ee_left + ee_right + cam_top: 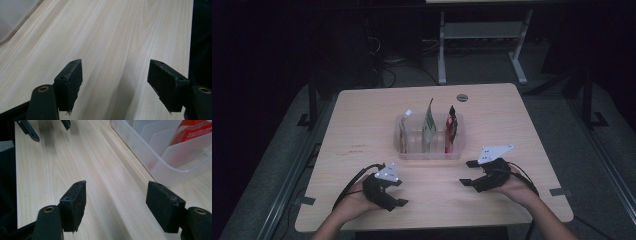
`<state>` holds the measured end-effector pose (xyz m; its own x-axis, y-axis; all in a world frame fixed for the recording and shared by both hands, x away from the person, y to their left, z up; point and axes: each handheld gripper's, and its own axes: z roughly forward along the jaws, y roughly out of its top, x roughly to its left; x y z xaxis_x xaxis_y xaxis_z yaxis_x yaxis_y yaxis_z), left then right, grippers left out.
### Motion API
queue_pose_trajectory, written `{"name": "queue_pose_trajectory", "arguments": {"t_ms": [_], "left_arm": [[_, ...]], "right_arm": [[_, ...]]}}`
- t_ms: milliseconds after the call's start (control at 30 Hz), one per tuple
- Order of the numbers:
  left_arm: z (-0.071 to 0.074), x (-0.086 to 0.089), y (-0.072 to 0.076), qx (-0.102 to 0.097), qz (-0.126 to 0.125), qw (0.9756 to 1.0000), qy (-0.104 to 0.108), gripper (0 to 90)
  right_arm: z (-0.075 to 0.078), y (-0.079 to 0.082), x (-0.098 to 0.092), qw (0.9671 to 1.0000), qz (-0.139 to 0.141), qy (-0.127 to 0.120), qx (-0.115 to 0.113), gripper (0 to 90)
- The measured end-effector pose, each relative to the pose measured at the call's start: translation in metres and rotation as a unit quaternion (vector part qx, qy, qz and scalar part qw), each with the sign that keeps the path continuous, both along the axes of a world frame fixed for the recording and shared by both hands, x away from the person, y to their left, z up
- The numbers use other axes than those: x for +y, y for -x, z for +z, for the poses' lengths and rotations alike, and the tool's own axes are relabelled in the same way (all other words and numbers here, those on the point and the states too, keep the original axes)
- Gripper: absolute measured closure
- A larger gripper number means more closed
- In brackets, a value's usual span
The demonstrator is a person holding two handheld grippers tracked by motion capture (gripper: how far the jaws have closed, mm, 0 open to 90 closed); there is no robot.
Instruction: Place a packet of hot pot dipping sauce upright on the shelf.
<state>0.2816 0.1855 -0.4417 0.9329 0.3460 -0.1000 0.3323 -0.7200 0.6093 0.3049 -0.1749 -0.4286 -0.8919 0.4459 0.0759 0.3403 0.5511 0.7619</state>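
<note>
Dimly lit, the pale wooden counter (362,125) lies bare beneath both open, empty grippers, left (398,192) and right (468,173); a clear bin (430,152) sits just beyond their fingers.

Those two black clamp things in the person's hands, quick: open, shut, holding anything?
Left gripper: open, holding nothing, over the pale wooden table.
Right gripper: open, holding nothing, beside the clear plastic bin.
</note>
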Motion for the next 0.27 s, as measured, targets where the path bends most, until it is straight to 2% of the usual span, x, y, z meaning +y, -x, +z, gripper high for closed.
{"name": "queue_pose_trajectory", "arguments": {"t_ms": [267], "left_arm": [[-0.0002, -0.0002, -0.0003, -0.001, -0.001, 1.0, 0.0, 27.7]], "right_arm": [[0.0001, 0.0001, -0.0004, 1.0, -0.001, -0.001, 0.0, 32.1]]}}
